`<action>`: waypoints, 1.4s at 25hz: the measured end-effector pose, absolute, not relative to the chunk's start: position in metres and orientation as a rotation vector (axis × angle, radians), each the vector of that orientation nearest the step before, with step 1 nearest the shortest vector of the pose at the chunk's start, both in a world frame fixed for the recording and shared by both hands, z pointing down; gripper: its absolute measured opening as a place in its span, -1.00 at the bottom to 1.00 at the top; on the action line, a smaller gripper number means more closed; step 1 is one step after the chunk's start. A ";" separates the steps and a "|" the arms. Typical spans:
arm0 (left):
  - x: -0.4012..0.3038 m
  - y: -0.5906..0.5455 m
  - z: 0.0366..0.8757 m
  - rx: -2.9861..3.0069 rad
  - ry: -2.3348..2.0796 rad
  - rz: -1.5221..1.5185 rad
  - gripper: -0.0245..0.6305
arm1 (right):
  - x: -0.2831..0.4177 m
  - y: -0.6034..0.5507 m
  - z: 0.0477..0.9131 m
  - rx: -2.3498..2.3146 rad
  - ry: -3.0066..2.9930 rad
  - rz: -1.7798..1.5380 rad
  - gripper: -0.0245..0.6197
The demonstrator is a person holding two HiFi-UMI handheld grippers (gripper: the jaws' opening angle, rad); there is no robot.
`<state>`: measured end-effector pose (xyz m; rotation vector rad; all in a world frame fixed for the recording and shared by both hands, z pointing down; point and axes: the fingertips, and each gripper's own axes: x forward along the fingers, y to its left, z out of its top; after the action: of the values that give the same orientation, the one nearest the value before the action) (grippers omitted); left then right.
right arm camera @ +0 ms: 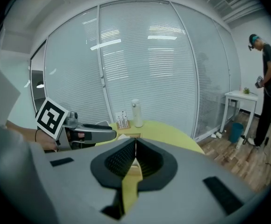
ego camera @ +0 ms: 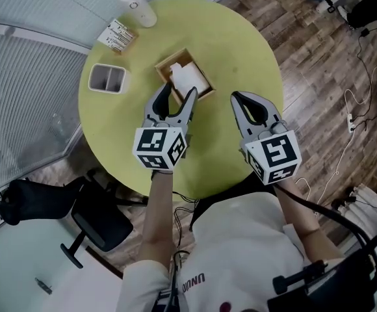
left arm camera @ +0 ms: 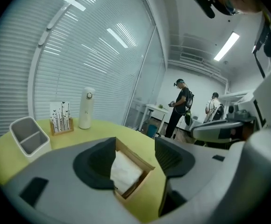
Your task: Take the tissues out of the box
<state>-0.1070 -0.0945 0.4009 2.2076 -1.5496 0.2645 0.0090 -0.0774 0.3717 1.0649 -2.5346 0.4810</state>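
Note:
A shallow wooden tissue box (ego camera: 203, 91) sits near the middle of the round yellow-green table (ego camera: 240, 51), with a white tissue (ego camera: 183, 77) sticking up out of it. My left gripper (ego camera: 179, 90) is open at the box's near side, its tips just over the near rim. In the left gripper view the tissue (left arm camera: 125, 169) and box (left arm camera: 144, 163) show in the gap of the left gripper (left arm camera: 135, 146), and neither pad touches them. My right gripper (ego camera: 235, 96) hovers shut to the right of the box, holding nothing; its own view shows the right gripper (right arm camera: 135, 141) with its pads together.
A white bottle (ego camera: 138, 6), a small wooden card holder (ego camera: 117, 34) and a white two-compartment tray (ego camera: 107, 78) stand at the table's far left. A black office chair (ego camera: 91, 220) is below the table's left edge. People (left arm camera: 181, 106) stand in the background.

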 end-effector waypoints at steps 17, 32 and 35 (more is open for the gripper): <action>-0.113 -0.118 0.449 2.242 -1.368 0.554 0.05 | 0.015 -0.090 0.390 1.097 -2.464 0.512 -0.86; -0.103 -0.123 0.485 2.307 -1.129 0.896 0.21 | 0.023 -0.092 0.404 1.101 -2.423 0.541 -0.86; -0.101 -0.121 0.491 2.322 -1.064 0.976 0.22 | 0.023 -0.093 0.404 1.098 -2.422 0.542 -0.87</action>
<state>-0.1006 -0.1214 0.4910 2.3223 -1.0636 0.9762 0.0226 -0.0926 0.4038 1.0984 -2.4219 0.5419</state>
